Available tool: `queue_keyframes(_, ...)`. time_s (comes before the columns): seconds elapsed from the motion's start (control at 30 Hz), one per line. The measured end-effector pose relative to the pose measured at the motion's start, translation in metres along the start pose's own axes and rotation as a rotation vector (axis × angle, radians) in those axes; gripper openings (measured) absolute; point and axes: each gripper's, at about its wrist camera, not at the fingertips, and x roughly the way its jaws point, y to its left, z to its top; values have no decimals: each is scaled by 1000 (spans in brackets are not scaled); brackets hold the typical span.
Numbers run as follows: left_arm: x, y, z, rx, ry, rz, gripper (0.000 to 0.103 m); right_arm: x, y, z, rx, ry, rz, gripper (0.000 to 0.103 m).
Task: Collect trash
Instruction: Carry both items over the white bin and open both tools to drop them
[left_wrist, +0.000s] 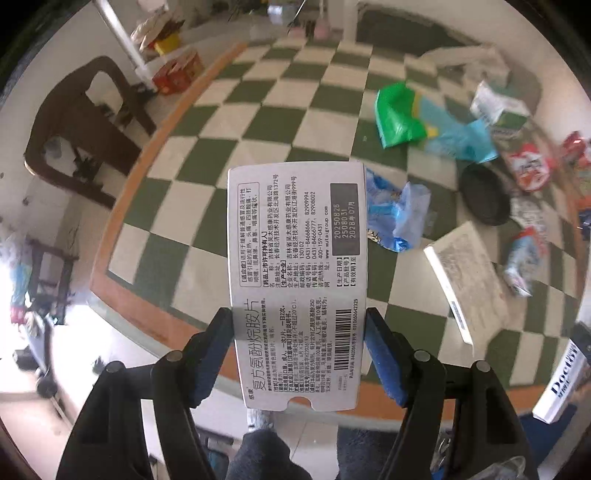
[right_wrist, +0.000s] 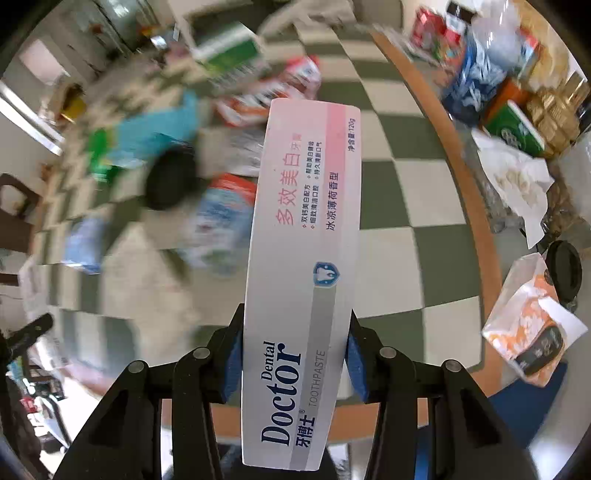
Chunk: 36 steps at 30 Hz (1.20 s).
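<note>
My left gripper (left_wrist: 300, 332) is shut on a white medicine box (left_wrist: 297, 258) with black Chinese print, held above the round table's near edge. My right gripper (right_wrist: 295, 343) is shut on a pink and white Dental Doctor toothpaste box (right_wrist: 306, 221), held above the table; its end also shows at the right edge of the left wrist view (left_wrist: 561, 380). Loose trash lies on the checkered tablecloth (left_wrist: 258, 122): a green bag (left_wrist: 397, 114), a blue bag (left_wrist: 461, 138), a crumpled blue wrapper (left_wrist: 402, 214), a white flat box (left_wrist: 467, 273) and red snack packets (left_wrist: 530, 166).
A black round lid (left_wrist: 484, 194) lies among the trash. A dark chair (left_wrist: 81, 125) stands left of the table. In the right wrist view, an orange and white bag (right_wrist: 532, 325), a black jar (right_wrist: 563, 273), boxes and bags (right_wrist: 509, 122) crowd the right side.
</note>
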Motion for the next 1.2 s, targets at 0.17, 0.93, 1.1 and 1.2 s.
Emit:
queue_keyframes(0.17,2,70,-37,71,-84,-89,69,-57,55,-22,-44,-81,66,48)
queue_keyframes(0.93,246,210,-235,83,356,-194,69,140,222,-341,-42,428,187,48)
queue_keyframes(1.1,377,198,-240,34,475,-272,69,262,220,-363,-17,522,221,49)
queue_keyframes(1.2,432,185,-231,13,510,-323,70,334,225,-368,-4,569,258,49)
